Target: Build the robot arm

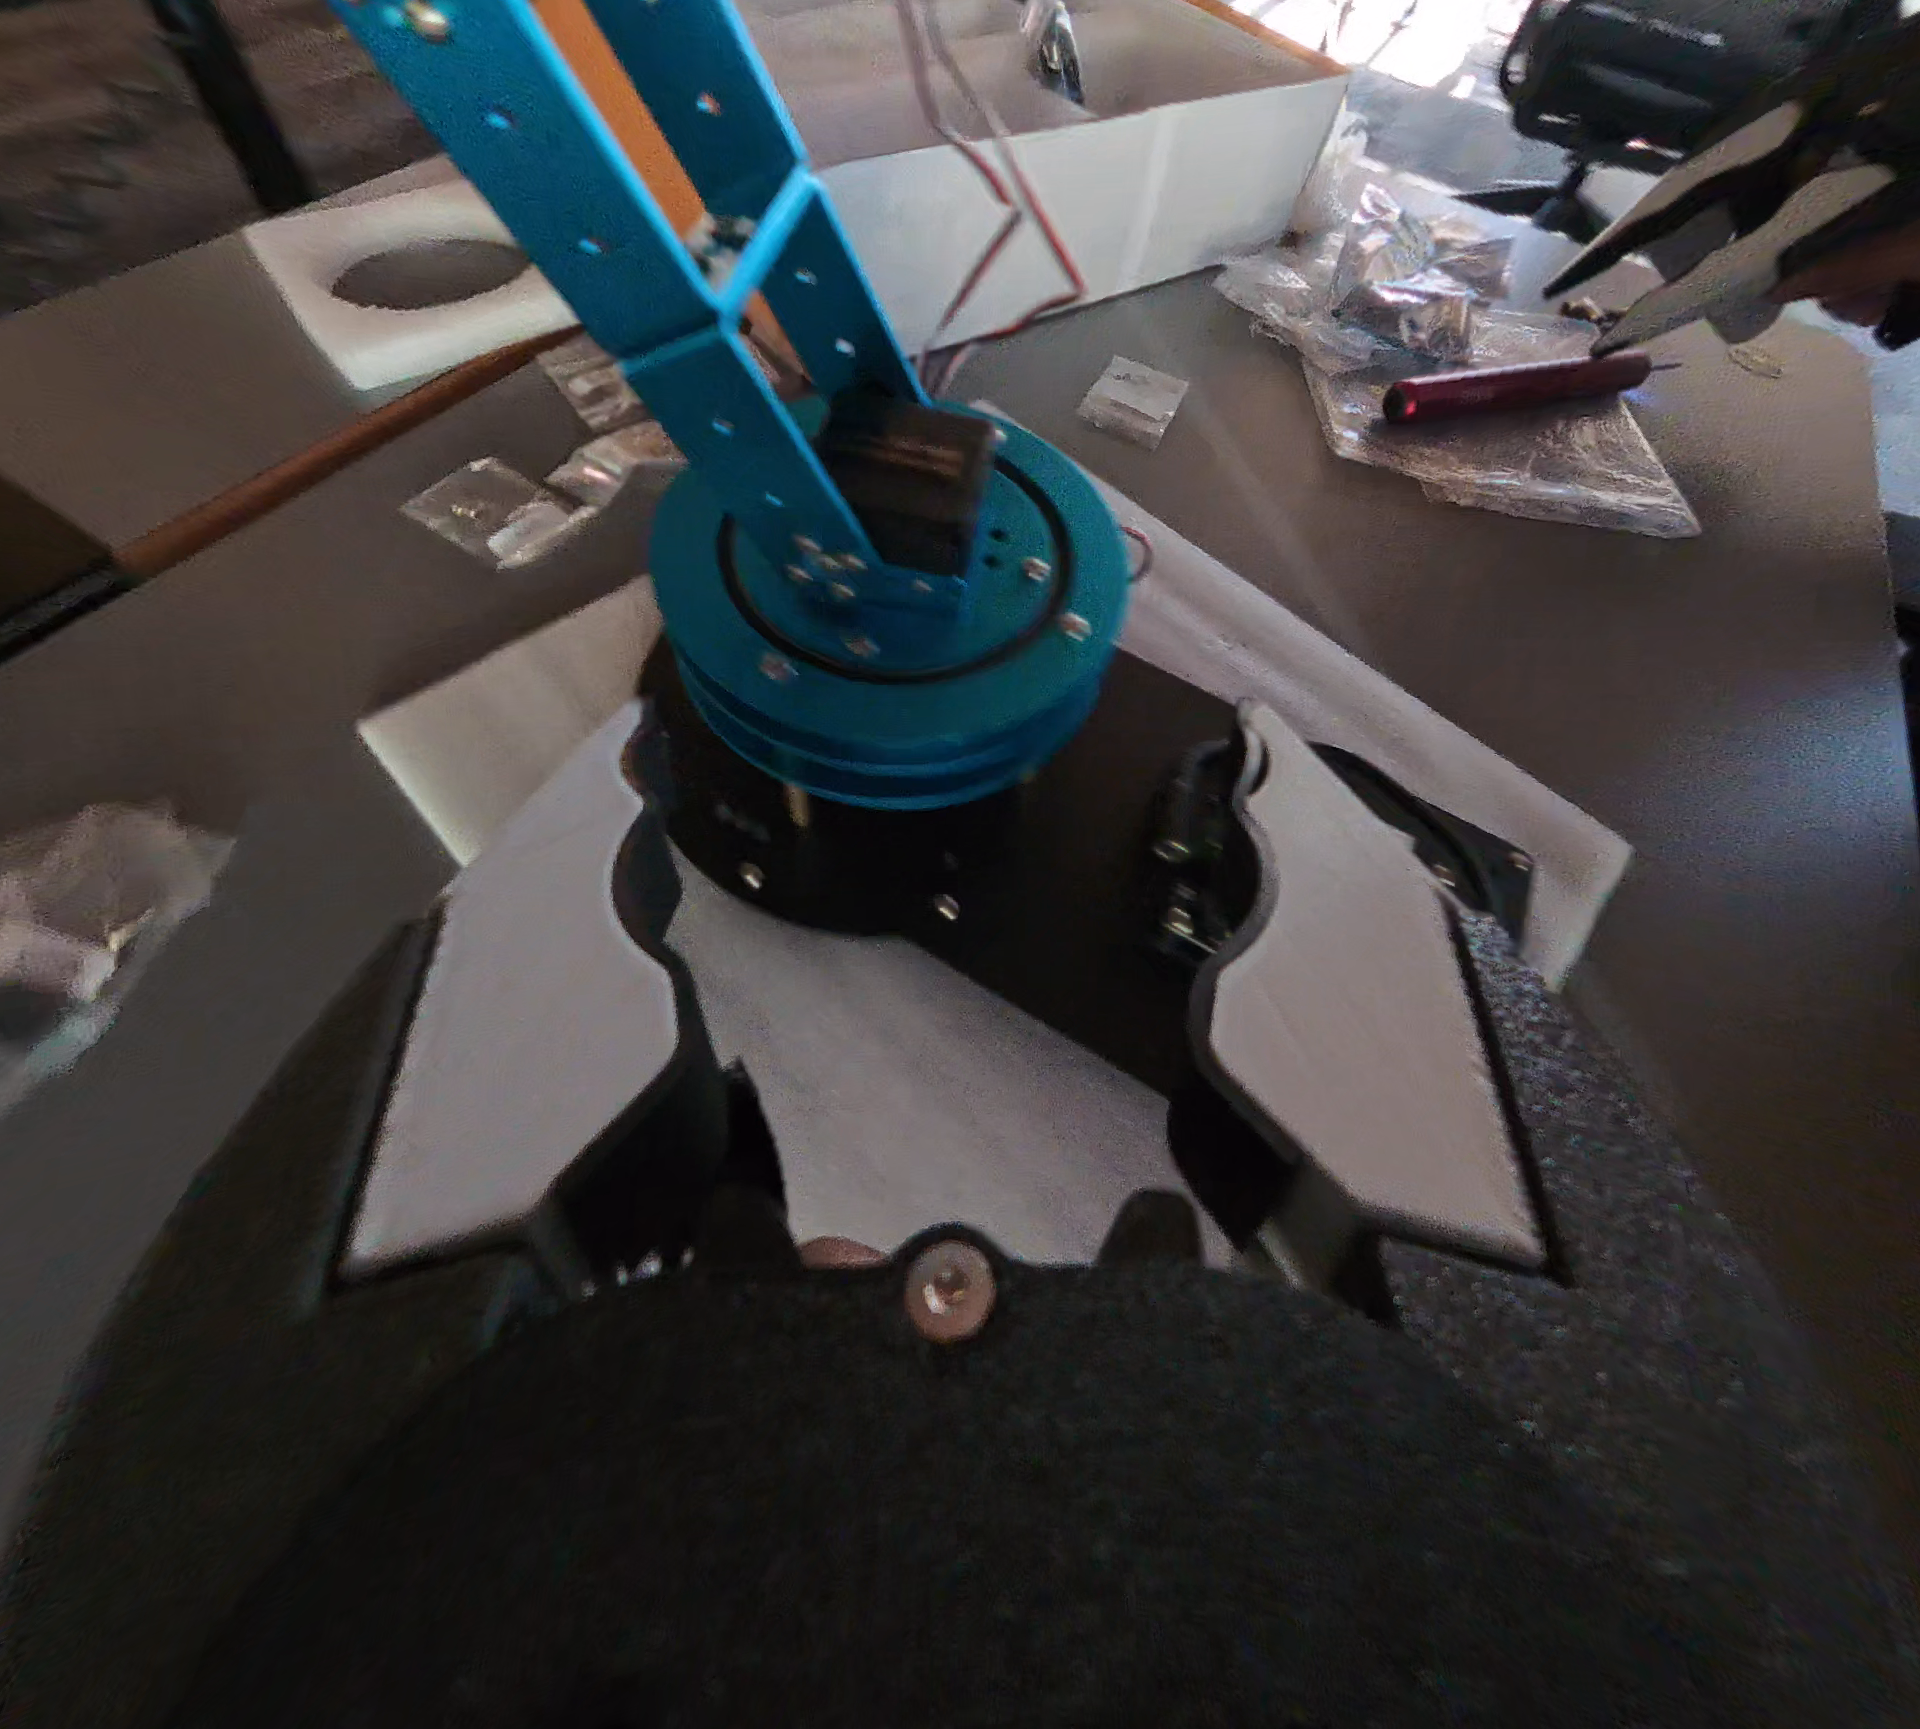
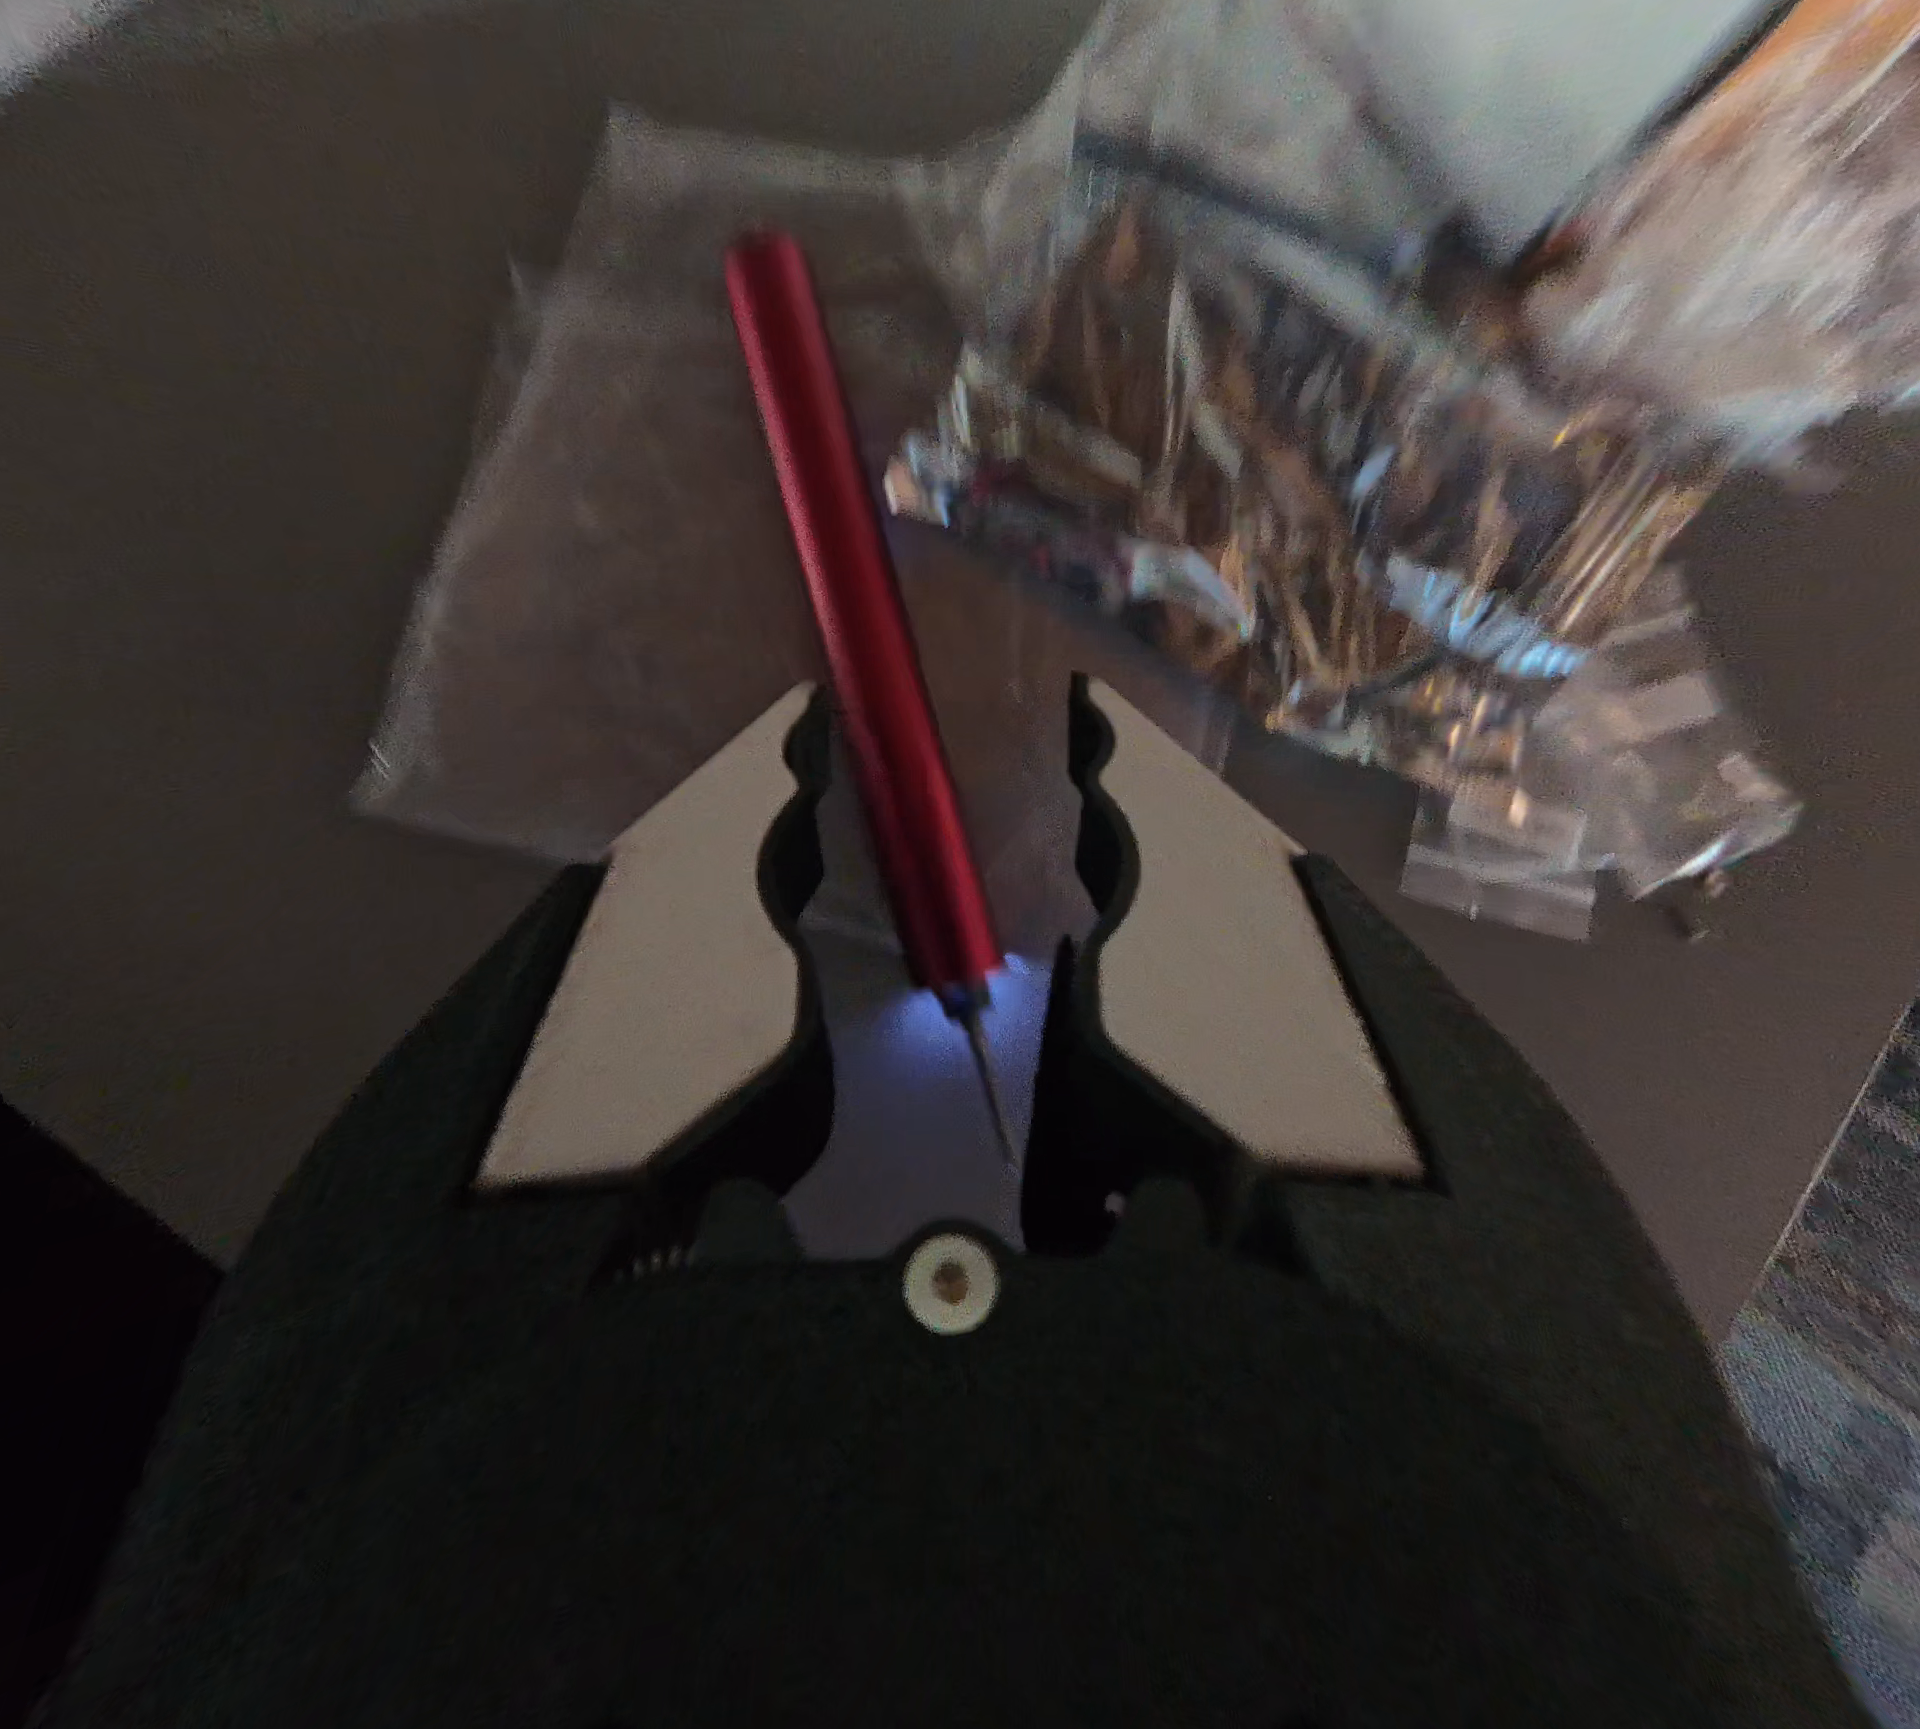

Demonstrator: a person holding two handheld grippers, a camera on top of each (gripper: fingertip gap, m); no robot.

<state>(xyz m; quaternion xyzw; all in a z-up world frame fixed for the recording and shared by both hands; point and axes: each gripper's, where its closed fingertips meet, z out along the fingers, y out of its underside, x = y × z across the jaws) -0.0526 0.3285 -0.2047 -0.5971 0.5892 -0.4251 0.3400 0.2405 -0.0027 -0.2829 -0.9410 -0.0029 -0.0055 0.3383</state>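
Note:
A blue metal robot arm (image 1: 665, 204) stands on a blue round turntable (image 1: 894, 609) over a black base (image 1: 862, 869), which rests on a white foam sheet (image 1: 914, 1077). My left gripper (image 1: 945, 744) is open, with its fingers on either side of the black base, close to it. A red screwdriver (image 2: 831, 536) lies on a clear plastic bag (image 2: 582, 536) on the grey table; it also shows in the left wrist view (image 1: 1507, 386). My right gripper (image 2: 945, 692) is open and low over the screwdriver, whose thin bit end lies between the fingers. The right gripper also shows in the left wrist view (image 1: 1579, 323).
A white cardboard box (image 1: 1101, 193) stands behind the arm, with red and dark wires (image 1: 997, 225) hanging beside it. A white foam block with a round hole (image 1: 416, 287) is at the left. Small bags of parts (image 1: 499, 505) and crumpled plastic bags (image 1: 1413, 277) lie around. An office chair (image 1: 1662, 38) is at the far right. Some 45 cm of space lies between my two pairs of fingers.

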